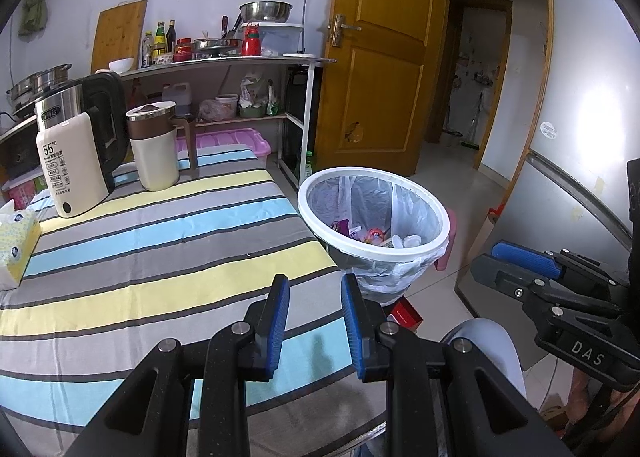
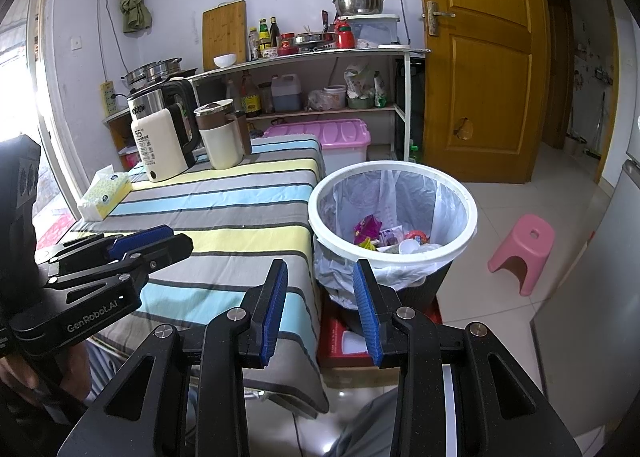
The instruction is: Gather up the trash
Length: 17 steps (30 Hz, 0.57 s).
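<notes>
Left tool (image 1: 315,289): fingers spread apart, nothing between them. It hangs over the near right edge of the worktop (image 1: 160,257).
Right tool (image 2: 320,275): fingers spread apart too, holding nothing. It sits over the gap between the worktop and the bin (image 2: 472,213).
Bin: black, with a white rim and a thin plastic bag inside. It stands on the floor, touching the right edge of the worktop.
Trash (image 2: 384,237): wrappers, a small white cup and bits of paper lie at the bottom of the bin.
Worktop: covered with a striped cloth.
Far end of worktop: a kettle (image 1: 76,145) and a cream jug (image 1: 154,145) stand side by side.
Left side: a tissue box (image 1: 14,245) lies near the edge.
Under the bin: a red box (image 2: 348,337) on the floor.
Right of the bin: a pink stool (image 2: 520,249), well apart from it.
Far back: a shelf (image 2: 320,57) with bottles, pots and a bowl, a pink tub (image 2: 332,137) below, and a wooden door (image 2: 480,57).
</notes>
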Tool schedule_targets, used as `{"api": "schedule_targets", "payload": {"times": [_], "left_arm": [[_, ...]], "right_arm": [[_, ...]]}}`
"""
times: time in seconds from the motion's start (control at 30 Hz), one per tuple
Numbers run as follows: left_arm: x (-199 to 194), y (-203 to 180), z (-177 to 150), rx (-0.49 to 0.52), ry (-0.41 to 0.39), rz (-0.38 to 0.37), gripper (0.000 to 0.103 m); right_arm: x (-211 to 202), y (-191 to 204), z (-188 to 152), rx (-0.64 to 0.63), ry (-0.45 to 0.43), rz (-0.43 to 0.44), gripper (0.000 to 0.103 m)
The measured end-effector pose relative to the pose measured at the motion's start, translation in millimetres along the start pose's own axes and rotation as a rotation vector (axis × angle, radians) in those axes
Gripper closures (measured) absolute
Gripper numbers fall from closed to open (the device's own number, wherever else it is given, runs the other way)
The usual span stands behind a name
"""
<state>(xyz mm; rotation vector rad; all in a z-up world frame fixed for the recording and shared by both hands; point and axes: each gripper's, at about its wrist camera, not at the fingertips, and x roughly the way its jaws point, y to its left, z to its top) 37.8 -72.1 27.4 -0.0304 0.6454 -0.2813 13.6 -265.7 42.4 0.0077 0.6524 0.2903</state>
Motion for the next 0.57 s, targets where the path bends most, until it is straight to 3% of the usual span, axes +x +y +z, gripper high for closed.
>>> {"api": "schedule_targets", "payload": {"times": [0.57], "left_arm": [[1.0, -2.3, -2.0, 0.001, -0.007, 0.018, 0.076]], "right_arm": [[-0.1, -0.3, 0.4, 0.000, 0.001, 0.000, 0.068]]}}
